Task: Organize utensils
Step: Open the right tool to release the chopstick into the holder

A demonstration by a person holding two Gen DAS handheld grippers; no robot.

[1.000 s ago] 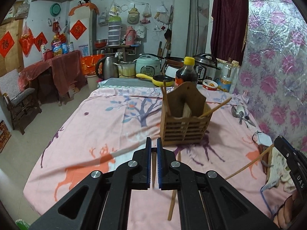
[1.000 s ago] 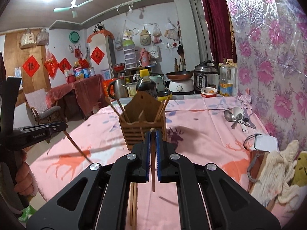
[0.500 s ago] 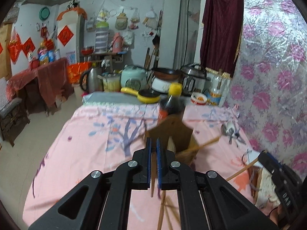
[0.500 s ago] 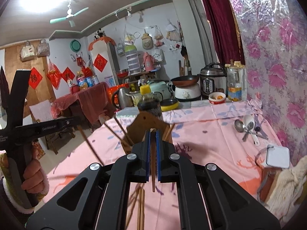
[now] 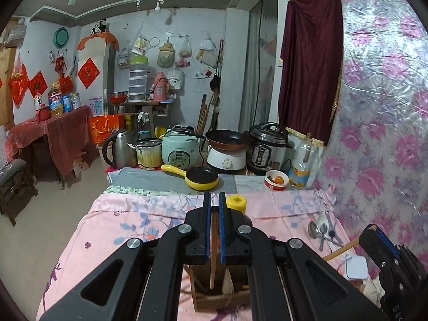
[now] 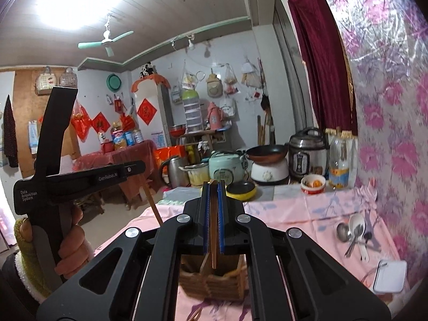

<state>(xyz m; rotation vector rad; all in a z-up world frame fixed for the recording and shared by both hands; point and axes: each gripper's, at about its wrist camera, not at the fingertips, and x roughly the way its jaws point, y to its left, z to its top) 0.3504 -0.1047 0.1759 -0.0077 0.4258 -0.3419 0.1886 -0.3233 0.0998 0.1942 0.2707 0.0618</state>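
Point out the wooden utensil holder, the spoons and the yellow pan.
wooden utensil holder point(image 6: 214, 281), right wrist view, front slats.
spoons point(image 6: 353, 228), right wrist view, white spoon's bowl.
yellow pan point(image 5: 202, 178), left wrist view, dark inside.

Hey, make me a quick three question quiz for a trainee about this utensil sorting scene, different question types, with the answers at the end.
1. True or false: each gripper, left gripper and right gripper, is clamped on a chopstick.
2. What stands on the table below both grippers?
A. a wooden holder
B. a glass jar
C. a metal rack
3. Fill in: the spoons lie on the pink ____.

Key
1. True; chopstick in the left, chopstick in the right.
2. A, the wooden holder.
3. tablecloth.
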